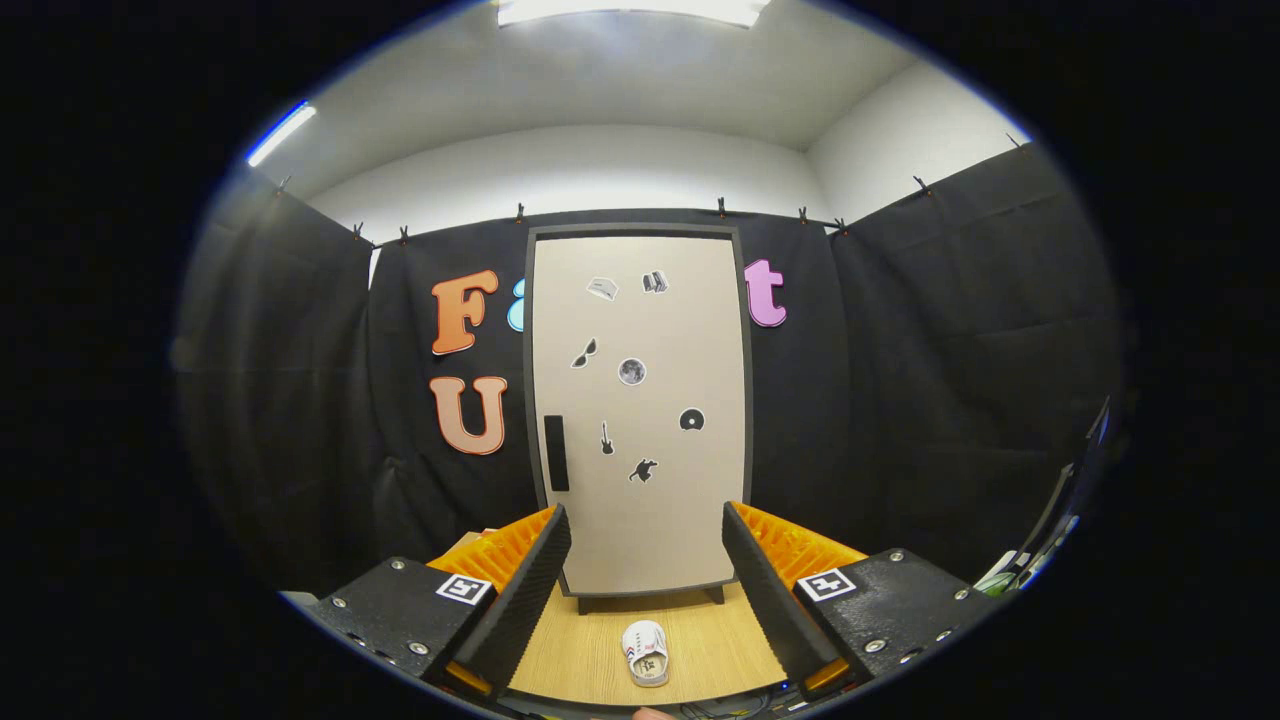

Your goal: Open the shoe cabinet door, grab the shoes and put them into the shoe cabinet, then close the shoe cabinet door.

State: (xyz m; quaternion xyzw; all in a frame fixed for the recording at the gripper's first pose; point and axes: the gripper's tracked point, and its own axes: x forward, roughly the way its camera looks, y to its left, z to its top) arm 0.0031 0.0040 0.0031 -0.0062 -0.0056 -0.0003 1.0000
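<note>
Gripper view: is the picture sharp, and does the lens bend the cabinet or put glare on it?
In the gripper view, the shoe cabinet door is sharp and evenly lit, without glare; its edges bow outward from fisheye distortion. The shoe on the wooden table is clear, between the open gripper fingers. Ceiling lights are overexposed.

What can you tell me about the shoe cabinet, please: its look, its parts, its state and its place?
The shoe cabinet is a tall, upright box with a dark frame and one pale beige door, which is closed. A dark vertical handle sits near the door's left edge, and small dark stickers are scattered over the door. It stands on short dark feet on the wooden table, against the black cloth wall, beyond the open gripper. A white shoe lies before it, not touching.
</note>
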